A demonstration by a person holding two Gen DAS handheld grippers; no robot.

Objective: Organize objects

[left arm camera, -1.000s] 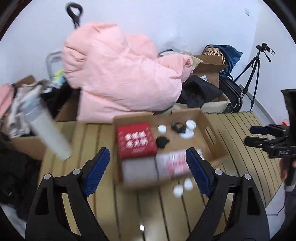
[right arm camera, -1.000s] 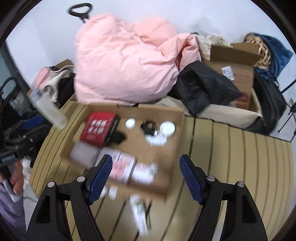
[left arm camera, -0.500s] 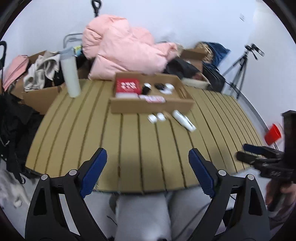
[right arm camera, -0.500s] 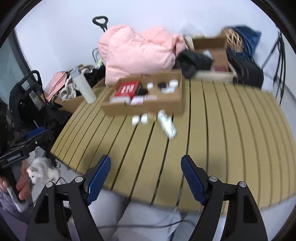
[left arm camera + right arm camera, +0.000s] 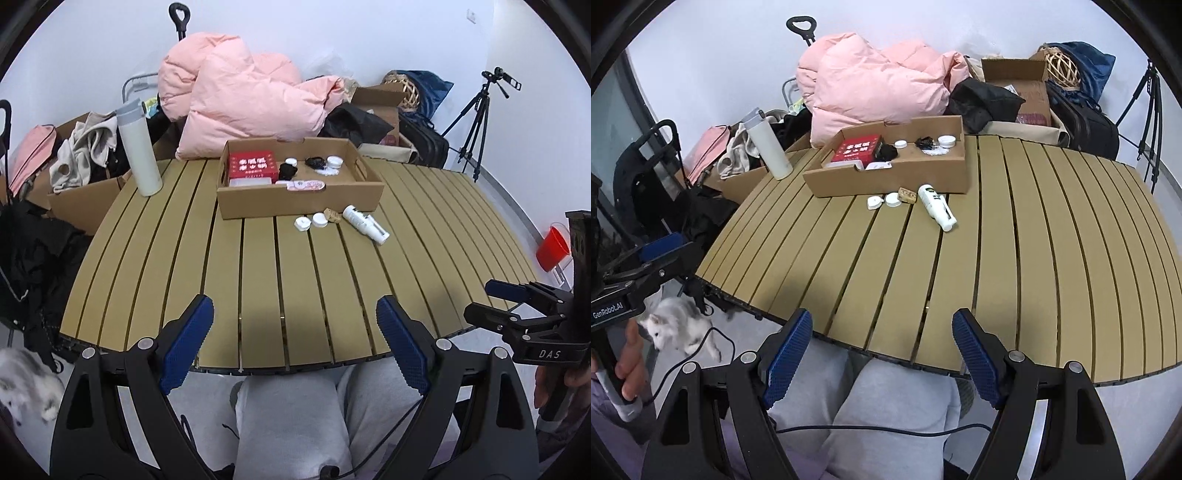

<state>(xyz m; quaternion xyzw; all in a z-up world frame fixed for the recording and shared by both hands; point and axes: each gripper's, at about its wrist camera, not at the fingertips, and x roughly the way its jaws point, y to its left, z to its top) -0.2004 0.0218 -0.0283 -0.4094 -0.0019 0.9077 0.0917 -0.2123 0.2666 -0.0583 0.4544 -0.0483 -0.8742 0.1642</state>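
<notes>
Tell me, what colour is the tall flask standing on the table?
White with a pale grey lid; the flask shows best in the left wrist view.

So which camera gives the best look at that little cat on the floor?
The right wrist view: the cat shows whole, face included, beside the table. The left wrist view catches only a blurred part at its edge.

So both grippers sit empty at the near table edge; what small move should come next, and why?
Probably reach the right gripper forward toward the white bottle: it lies loose on the slatted table outside the cardboard box, and both sets of jaws stand open and empty.
</notes>
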